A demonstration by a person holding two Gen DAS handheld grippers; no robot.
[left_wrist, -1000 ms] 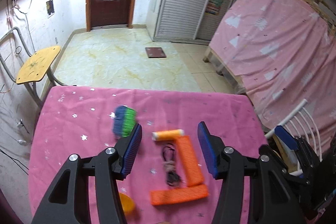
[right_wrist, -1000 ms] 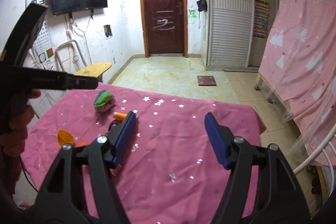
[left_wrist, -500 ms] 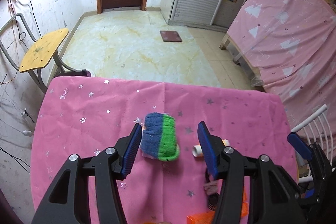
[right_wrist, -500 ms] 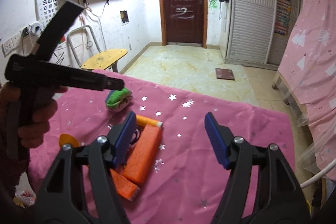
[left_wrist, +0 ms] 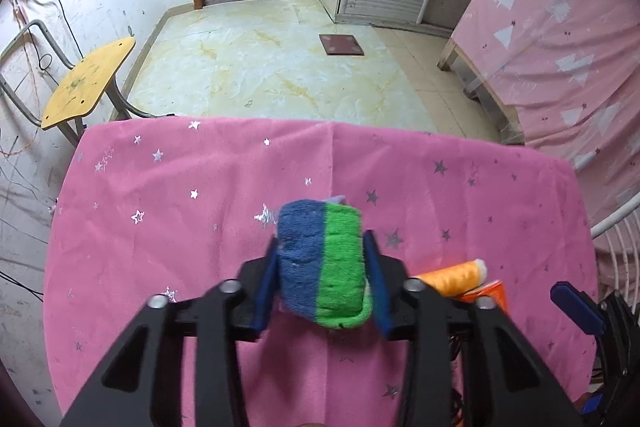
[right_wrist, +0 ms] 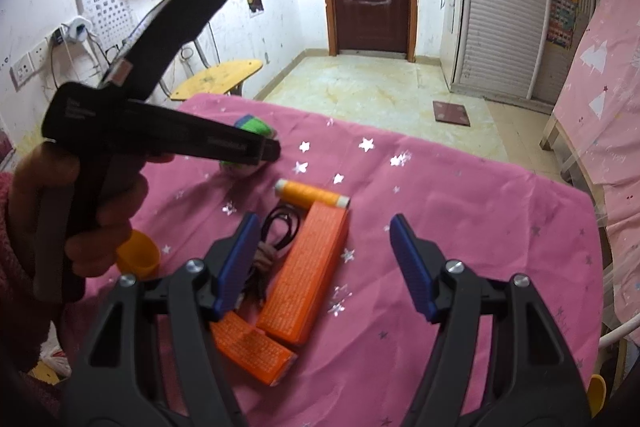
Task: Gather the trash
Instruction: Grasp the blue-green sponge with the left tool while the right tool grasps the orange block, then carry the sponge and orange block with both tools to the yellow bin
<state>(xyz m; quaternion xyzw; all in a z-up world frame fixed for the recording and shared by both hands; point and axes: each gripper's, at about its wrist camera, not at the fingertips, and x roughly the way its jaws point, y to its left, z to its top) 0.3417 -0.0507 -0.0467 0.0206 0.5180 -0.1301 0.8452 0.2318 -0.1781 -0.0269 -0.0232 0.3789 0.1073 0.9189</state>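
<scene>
A rolled blue-and-green terry cloth (left_wrist: 324, 263), sitting near the middle of the pink star-printed tablecloth (left_wrist: 200, 187), pinched from both sides between the blue pads of the left gripper (left_wrist: 322, 283). Jaws drawn in against the roll, pads touching its blue flank on one side and its green flank on the other; whether already lifted clear of the fabric or still resting on it, hard to tell from here. Seen from the right wrist view, mostly hidden behind the left tool's black body, only a green and blue edge showing.

Just beside it, toward the right: an orange spool of thread (right_wrist: 310, 195), lying on its side and touching the end of a long orange cardboard box (right_wrist: 306, 275). A second, shorter orange box (right_wrist: 252, 349) at the near end of the first. A tangle of black cord (right_wrist: 280, 231) close against the long box, and a small yellow plastic cup (right_wrist: 138, 253) near the table's left edge.

Right gripper (right_wrist: 326, 265) hovering above the boxes, jaws spread wide, holding nothing.

Judging by the table, early going: one item in a grip, nothing visibly disposed of (no bin in either view), and spool, boxes, cord and cup all left to gather.
</scene>
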